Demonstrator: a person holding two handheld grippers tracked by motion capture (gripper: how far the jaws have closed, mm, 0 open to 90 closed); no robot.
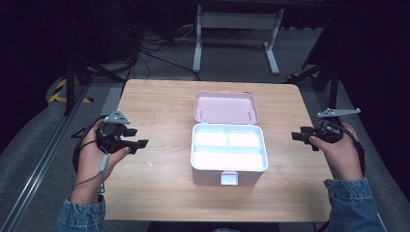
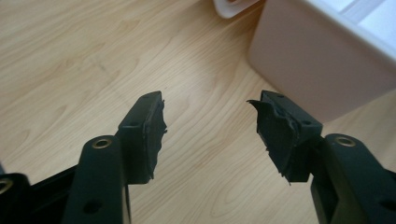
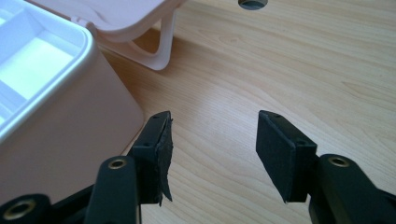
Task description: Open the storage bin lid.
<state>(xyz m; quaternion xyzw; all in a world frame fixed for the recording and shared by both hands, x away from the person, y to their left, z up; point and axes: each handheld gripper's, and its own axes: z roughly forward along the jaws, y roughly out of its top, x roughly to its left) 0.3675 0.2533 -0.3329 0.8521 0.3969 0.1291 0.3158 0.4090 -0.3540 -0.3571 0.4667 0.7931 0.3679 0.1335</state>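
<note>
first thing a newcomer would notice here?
The pink box at the middle of the wooden table, lid swung back and its white divided tray bare. Next, the two black claws flanking it, left claw and right claw, both open and apart from the box.

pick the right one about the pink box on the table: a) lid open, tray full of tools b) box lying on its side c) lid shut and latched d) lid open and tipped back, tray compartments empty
d: the box sits upright with its lid swung back, and the white tray inside has bare compartments; both claws are apart from it.
</note>
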